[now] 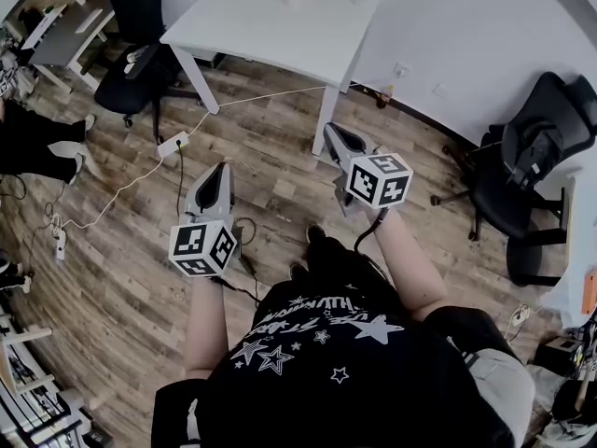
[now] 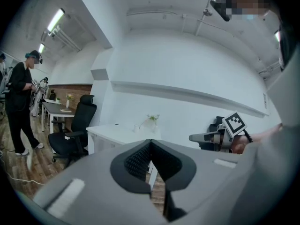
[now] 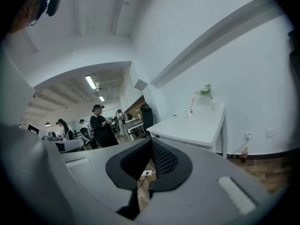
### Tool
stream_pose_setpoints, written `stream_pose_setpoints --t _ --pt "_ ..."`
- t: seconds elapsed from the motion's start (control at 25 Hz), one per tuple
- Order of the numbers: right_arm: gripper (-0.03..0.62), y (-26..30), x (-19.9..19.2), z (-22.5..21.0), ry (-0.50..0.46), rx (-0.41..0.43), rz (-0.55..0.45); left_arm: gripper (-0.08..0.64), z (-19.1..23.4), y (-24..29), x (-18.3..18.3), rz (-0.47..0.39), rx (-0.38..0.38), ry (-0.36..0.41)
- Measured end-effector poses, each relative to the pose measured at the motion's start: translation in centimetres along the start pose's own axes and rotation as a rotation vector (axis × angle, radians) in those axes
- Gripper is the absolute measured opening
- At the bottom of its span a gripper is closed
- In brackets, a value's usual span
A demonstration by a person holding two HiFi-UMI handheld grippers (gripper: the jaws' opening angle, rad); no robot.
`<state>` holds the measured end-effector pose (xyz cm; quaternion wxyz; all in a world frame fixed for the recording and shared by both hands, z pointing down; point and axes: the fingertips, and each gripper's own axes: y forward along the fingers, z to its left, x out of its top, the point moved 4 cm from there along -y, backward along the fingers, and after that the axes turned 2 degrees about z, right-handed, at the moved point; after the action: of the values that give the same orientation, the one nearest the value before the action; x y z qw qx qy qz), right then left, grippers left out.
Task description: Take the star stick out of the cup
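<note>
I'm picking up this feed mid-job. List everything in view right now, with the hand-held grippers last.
table: one, white, by the far wall
cup: one, white, on the table near the wall
stick: one, reddish, standing in the cup; star too small to tell
vase: one, white, green sprig, beside the cup
office chairs: two, black, one left of the table, one at far right
second desk: one, pale, upper left
power strip: one, white, on the wood floor
bystander: one, dark clothes, left edge
left hand-held gripper: grey, shut, empty
right hand-held gripper: grey, shut, empty
</note>
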<state>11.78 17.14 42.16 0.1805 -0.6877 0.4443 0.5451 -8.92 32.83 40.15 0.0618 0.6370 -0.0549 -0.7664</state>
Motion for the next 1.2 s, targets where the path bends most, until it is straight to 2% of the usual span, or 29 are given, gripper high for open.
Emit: stream_pose_setpoints --t 0.24,0.52,0.96,1.2 --pt "0.014 1.2 0.3 -0.9 -0.005 0.006 0.011 0.002 0.4 1.1 0.0 0.001 0.000 0.001" --pt "0.014 5.3 2.0 -3.0 -0.004 0.026 -0.001 0.002 2.0 4.3 0.7 -0.009 0.017 0.011" --pt "0.014 15.0 5.3 -9.9 0.039 0.021 0.012 0.003 5.7 15.7 2.2 0.014 0.020 0.011" --pt "0.014 21.4 8.5 -13.9 0.054 0.024 0.017 0.002 8.0 22.2 3.3 0.036 0.037 0.001"
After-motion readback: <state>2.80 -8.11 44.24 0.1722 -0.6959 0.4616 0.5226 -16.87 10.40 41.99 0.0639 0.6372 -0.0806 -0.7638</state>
